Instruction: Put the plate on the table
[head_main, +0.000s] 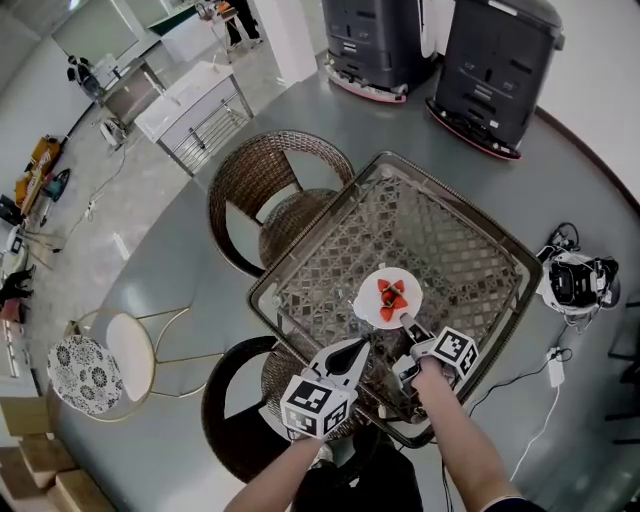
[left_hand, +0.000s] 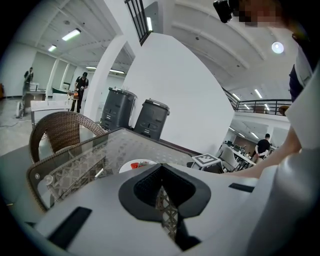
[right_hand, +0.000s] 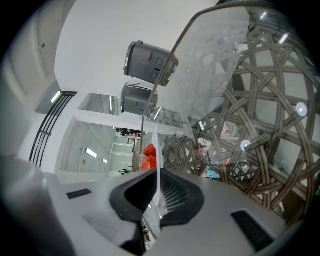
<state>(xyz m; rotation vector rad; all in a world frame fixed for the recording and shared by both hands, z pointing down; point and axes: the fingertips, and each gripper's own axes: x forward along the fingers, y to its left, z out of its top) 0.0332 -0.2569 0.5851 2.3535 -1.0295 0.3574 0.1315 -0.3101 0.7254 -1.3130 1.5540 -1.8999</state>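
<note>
White plate (head_main: 384, 283) with red pieces (head_main: 391, 296) sits over the glass worktop (head_main: 450, 240), toward its 6 o'clock edge. The right tongs (head_main: 408, 321) are clamped on the plate's 5 o'clock rim. The left tongs (head_main: 364, 343), pressed together and empty, hover at its 7 o'clock.

Place: we read this as a large open-plan work hall, part office, part lab, with a lounge corner set up in it.
Lounge corner: we see a glass-topped wicker table (head_main: 450, 235), 2 wicker chairs (head_main: 270, 170) and a stool with a patterned cushion (head_main: 85, 375).
Equipment: 2 tall grey machines (head_main: 375, 40) stand by the white wall; a device with cables (head_main: 575, 280) lies on the grey floor (head_main: 150, 260).
Work area: we note a white counter (head_main: 190, 95) and cardboard boxes (head_main: 40, 460).
Building: strip lights (left_hand: 71, 34) line a high ceiling, and a railed mezzanine (left_hand: 255, 106) runs above.
People: we see 1 person standing (left_hand: 80, 90) and another near desks (left_hand: 261, 147).
</note>
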